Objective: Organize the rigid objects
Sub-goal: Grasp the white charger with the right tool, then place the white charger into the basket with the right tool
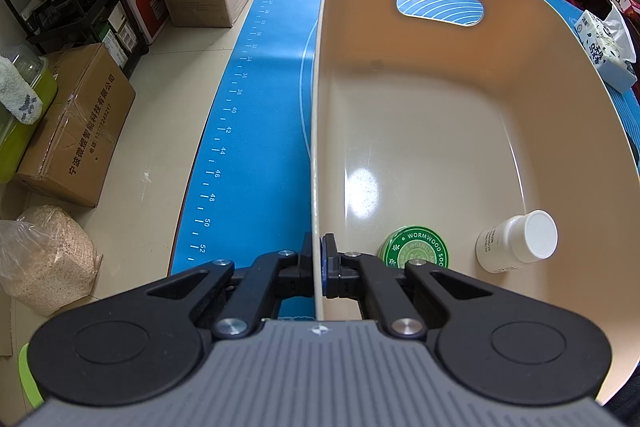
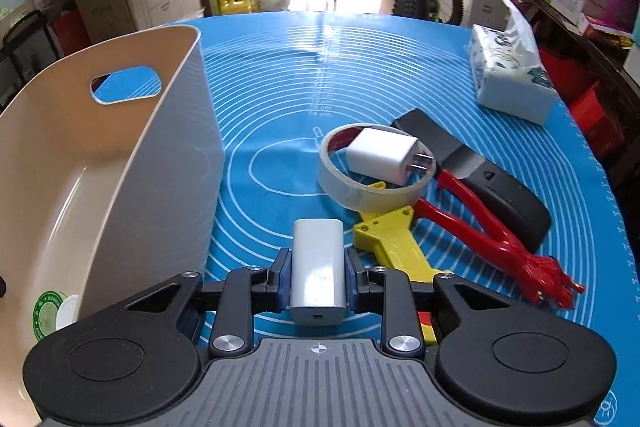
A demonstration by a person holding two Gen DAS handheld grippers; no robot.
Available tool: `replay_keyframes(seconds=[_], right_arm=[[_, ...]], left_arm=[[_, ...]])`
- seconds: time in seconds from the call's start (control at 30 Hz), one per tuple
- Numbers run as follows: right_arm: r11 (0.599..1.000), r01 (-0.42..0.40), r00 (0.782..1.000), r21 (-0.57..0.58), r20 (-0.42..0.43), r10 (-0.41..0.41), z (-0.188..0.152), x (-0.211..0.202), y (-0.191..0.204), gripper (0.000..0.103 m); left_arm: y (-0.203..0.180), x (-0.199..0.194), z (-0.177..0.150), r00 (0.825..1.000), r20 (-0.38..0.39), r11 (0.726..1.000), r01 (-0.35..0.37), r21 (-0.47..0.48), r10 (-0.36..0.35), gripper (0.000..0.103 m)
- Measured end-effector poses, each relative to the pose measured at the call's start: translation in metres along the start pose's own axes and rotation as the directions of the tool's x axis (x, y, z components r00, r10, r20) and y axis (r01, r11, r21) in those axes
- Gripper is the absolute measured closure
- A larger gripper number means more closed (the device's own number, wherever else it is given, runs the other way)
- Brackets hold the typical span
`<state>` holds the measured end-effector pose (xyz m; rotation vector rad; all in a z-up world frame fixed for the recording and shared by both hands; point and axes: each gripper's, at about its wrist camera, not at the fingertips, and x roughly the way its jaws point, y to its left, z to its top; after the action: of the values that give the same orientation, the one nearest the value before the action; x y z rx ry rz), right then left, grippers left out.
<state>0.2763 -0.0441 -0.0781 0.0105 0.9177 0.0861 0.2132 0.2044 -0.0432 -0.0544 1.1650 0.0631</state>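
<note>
the right gripper (image 2: 318, 277) clamps a white power bank (image 2: 318, 269), its long axis pointing straight ahead, above the blue mat (image 2: 280, 99); the beige bin (image 2: 120, 147) stands just to its left, its rim pinched by the left gripper (image 1: 319, 263).

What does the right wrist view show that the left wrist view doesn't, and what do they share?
Only the right wrist view: the right gripper shut on a white power bank, plus the tape roll around a white charger, the yellow tool, red pliers and a black mouse on the blue mat.
Only the left wrist view: the left gripper clamped on the bin's rim, and floor clutter beside the table.
Both: the beige bin holding the green tin and white bottle, and the tissue pack.
</note>
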Motion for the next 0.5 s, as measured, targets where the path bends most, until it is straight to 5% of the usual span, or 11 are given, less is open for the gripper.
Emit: replay_keyframes(seconds=[0.3, 0.5], right_arm=[[1.000, 0.003, 0.991, -0.008, 0.133, -0.002, 0.015, -0.050, 0.008, 0.067], [0.995, -0.058, 0.966, -0.075, 0.247, 0.075, 0.037, -0.094, 0.037, 0.067]], left_arm=[[0.000, 0.000, 0.000, 1.000, 0.000, 1.000, 0.000, 0.002, 0.000, 0.099], [0.000, 0.000, 0.000, 1.000, 0.000, 1.000, -0.001, 0.002, 0.001, 0.100]])
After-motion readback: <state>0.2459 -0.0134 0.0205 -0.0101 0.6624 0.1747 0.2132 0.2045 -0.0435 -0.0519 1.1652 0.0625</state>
